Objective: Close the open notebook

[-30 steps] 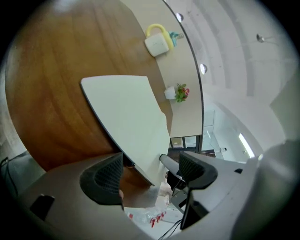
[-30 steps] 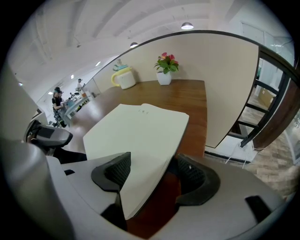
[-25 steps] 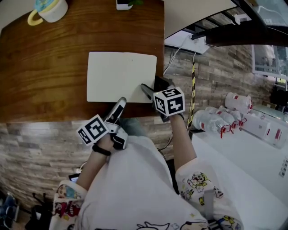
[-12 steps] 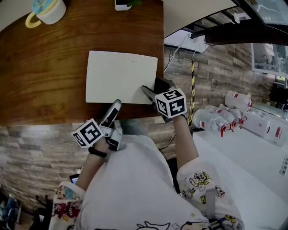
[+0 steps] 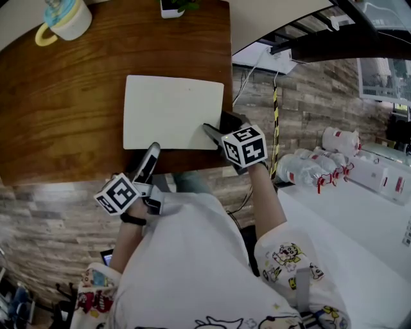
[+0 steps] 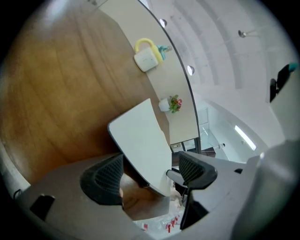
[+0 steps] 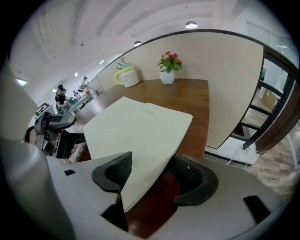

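Brown wood makes up the bench (image 5: 64, 103), and the notebook (image 5: 173, 112) lies flat on it, shut, with its plain cream cover up. It sits toward the bench's near right corner, with its near edge close to the bench's near edge.

The right tool (image 5: 218, 128) is at the notebook's near right corner. Its jaws stand wide apart with that corner between them, one jaw over the cover and the other off the notebook's right side above bare wood. A gap shows on each side, so it is not pinching anything.

The left tool (image 5: 149, 160) sits lower and to the left, at the bench's near edge. Its tip is just beside the notebook's near edge. Its jaws are also spread, and nothing is held between them; its own view shows the cream cover beyond the gap.

A white mug (image 5: 64, 19) with a yellow handle stands at the far left of the bench, well apart from the notebook. A small white pot (image 5: 172, 6) with a plant stands at the far edge. To the right of the bench, down on a white surface, lie some clear bottles (image 5: 308, 170) with red caps.
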Tool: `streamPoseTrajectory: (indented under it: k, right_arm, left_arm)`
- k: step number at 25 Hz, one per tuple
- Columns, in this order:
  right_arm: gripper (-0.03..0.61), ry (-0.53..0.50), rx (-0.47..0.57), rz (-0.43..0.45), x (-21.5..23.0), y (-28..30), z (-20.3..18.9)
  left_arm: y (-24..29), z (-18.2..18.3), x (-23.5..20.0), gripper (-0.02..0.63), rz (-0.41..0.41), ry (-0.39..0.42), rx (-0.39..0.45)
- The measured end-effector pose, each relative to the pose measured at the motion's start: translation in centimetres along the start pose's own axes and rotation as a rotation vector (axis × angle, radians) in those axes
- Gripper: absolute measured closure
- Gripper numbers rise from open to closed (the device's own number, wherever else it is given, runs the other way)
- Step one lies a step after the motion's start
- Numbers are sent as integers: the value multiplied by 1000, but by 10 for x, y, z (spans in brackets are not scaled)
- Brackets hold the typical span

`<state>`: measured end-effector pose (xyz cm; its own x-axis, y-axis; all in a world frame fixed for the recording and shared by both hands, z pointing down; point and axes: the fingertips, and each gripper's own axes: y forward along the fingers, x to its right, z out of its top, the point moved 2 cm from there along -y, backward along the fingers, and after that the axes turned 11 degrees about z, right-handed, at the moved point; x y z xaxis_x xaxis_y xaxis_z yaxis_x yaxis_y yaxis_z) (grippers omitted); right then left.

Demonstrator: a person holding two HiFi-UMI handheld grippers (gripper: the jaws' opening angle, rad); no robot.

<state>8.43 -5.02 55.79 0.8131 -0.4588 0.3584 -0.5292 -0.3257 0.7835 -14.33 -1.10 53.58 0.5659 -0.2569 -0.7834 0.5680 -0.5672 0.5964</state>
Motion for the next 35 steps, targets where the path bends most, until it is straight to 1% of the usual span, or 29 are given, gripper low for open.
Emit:
streamPoseTrajectory:
  k: [2, 5, 8, 11, 12, 14, 15, 16, 22, 27, 35]
  right_arm:
    - [287, 0, -1, 2, 0, 0, 0]
    - [288, 1, -2, 0, 1, 0, 0]
    - [288, 3, 0, 0, 1, 0, -1]
    - [288, 6, -1, 0, 0, 0, -1]
    - [288, 7, 0, -1, 0, 0, -1]
    - [288, 9, 1, -2, 0, -1, -1]
    - [288, 10, 1, -3, 0, 0, -1]
    - [288, 11, 1, -4, 1, 0, -1]
    - [288, 17, 0, -7, 1, 0, -1]
    - [288, 22, 3, -9, 1, 0, -1]
    - [288, 19, 10, -3, 1, -2, 0]
  left_arm:
    - [-2, 9, -4, 268, 19, 24, 30]
    - [-2, 25, -6, 270, 59, 122, 53]
    - [1, 33, 0, 270, 53, 189, 51]
    - [4, 40, 3, 273, 50, 222, 46]
    - [5, 42, 1, 294, 62, 232, 46]
    - [4, 47, -2, 505, 97, 268, 50]
    - [4, 48, -4, 560, 106, 288, 48]
    - [5, 49, -4, 563, 108, 298, 41]
    - [3, 49, 0, 581, 67, 292, 1]
    - [2, 48, 4, 591, 44, 310, -14]
    - [-1, 47, 14, 597, 51, 326, 10]
